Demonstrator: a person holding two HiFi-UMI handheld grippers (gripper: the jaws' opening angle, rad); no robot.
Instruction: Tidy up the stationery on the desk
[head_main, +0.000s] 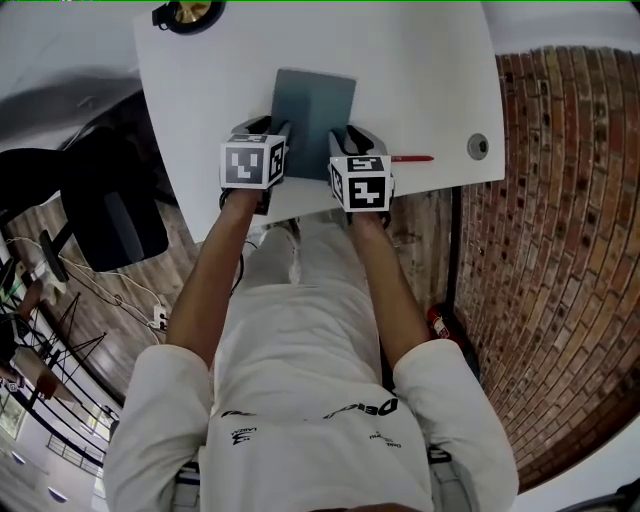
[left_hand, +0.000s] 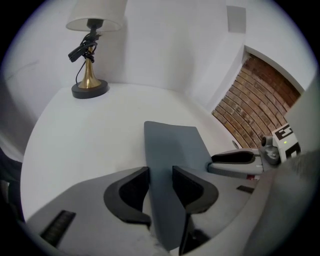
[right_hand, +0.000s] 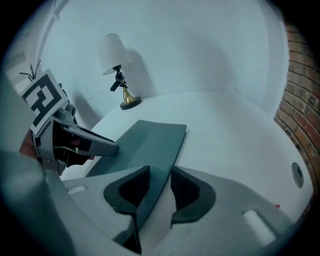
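Observation:
A thin grey notebook (head_main: 313, 110) lies on the white desk (head_main: 420, 70), its near end between my two grippers. My left gripper (head_main: 268, 150) has its jaws closed on the notebook's left edge, and the cover (left_hand: 175, 142) runs straight through the jaws (left_hand: 161, 175). My right gripper (head_main: 350, 160) holds the right edge, with the cover (right_hand: 150, 137) passing between its jaws (right_hand: 160, 175). Just right of the right gripper, a red pen (head_main: 412, 158) lies on the desk near the front edge.
A table lamp with a brass base (head_main: 188, 14) stands at the desk's far left corner. A round cable grommet (head_main: 478, 146) sits at the right edge. A brick wall (head_main: 560, 280) runs along the right, and a black chair (head_main: 110, 225) stands to the left.

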